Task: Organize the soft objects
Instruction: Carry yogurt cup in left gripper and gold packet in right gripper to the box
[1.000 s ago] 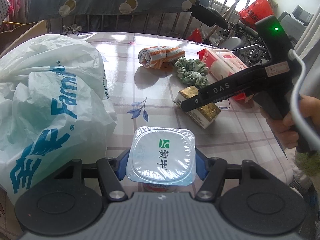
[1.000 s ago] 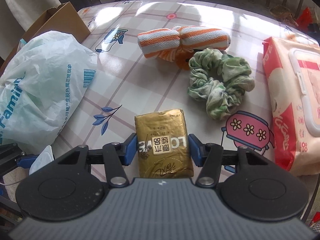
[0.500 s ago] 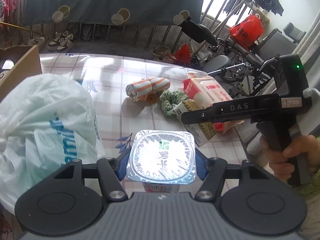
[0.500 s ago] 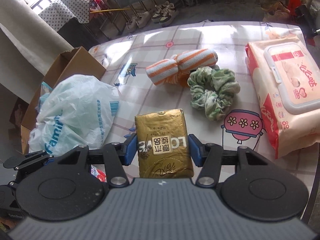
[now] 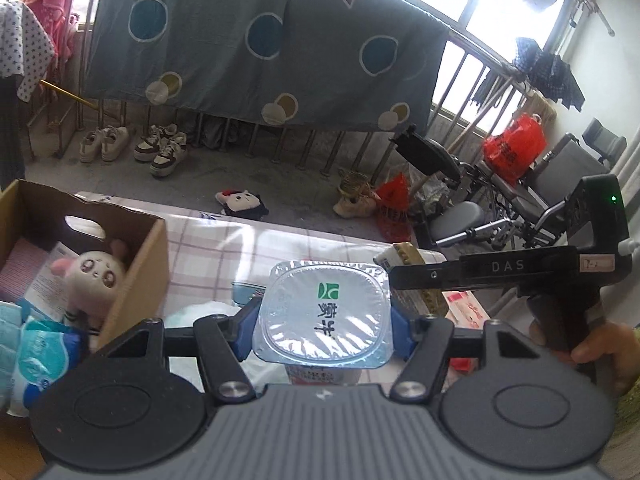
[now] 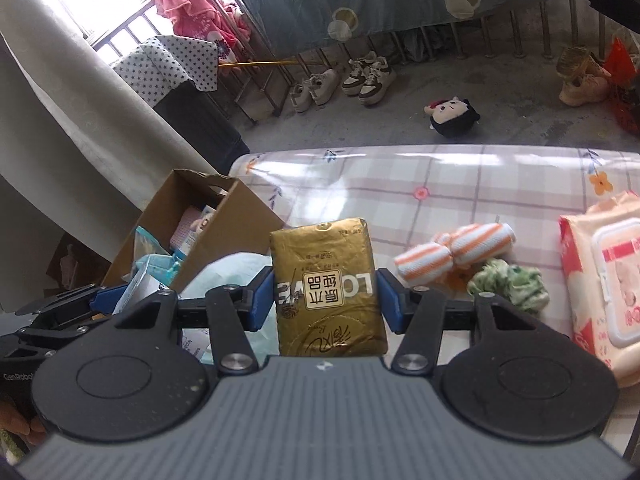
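The left gripper (image 5: 325,317) is clamped on a yogurt cup (image 5: 325,312), its blue pads pressed against both sides just under the foil lid, and the cup is held upright above the table (image 5: 208,248). The right gripper (image 6: 326,299) is clamped on a gold tissue pack (image 6: 329,286), which stands on end between its blue pads and hangs above the near edge of the table (image 6: 460,176).

Taking the cardboard box (image 6: 224,220) as landmark: it sits at the left corner of the table, open at the top. In the left wrist view the box (image 5: 136,264) holds a white plush toy (image 5: 93,276) with pink ears leaning against its right wall, with paper packs behind it; a blue and white pack (image 5: 36,356) lies at its near end. A pale plastic bag (image 6: 236,268) lies just to the right of the box, below the gold pack.

Well to the right of the box, on the table, an orange-striped rolled towel (image 6: 456,254) touches a green scrunchie (image 6: 508,284), and a pink wet-wipes pack (image 6: 600,280) lies furthest from the box. Beyond the box, on the floor, are a dark-haired doll (image 6: 454,114) and pairs of shoes (image 6: 344,78).
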{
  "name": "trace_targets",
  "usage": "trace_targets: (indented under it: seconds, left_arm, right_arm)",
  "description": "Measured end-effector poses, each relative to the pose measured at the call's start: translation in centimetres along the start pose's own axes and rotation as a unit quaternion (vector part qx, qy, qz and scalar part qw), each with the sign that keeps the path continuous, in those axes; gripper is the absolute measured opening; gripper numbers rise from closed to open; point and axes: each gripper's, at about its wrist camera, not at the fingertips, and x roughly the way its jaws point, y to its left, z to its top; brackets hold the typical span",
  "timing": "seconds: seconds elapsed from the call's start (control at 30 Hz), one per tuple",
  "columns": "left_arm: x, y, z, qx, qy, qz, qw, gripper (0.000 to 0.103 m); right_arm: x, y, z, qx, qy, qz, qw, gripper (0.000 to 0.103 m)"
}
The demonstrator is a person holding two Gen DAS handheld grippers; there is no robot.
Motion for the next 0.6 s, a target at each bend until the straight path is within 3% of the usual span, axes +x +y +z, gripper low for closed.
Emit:
trace_targets:
  seconds: [0.3,0.6]
  left_arm:
    - [-6.1,10.9,1.6,-0.033,-0.033,0.080,0.9956,0.064]
    - [-8.3,19.8,-0.3,-0.052,-0.011,0.137,0.9892,0.064]
  right_arm:
    - [6.3,12.3,4.3,-0.059,0.029,0.082,0.994,0.053]
    - [17.3,23.1,2.7,-0.101,0.124,0.129,0.979,0.053]
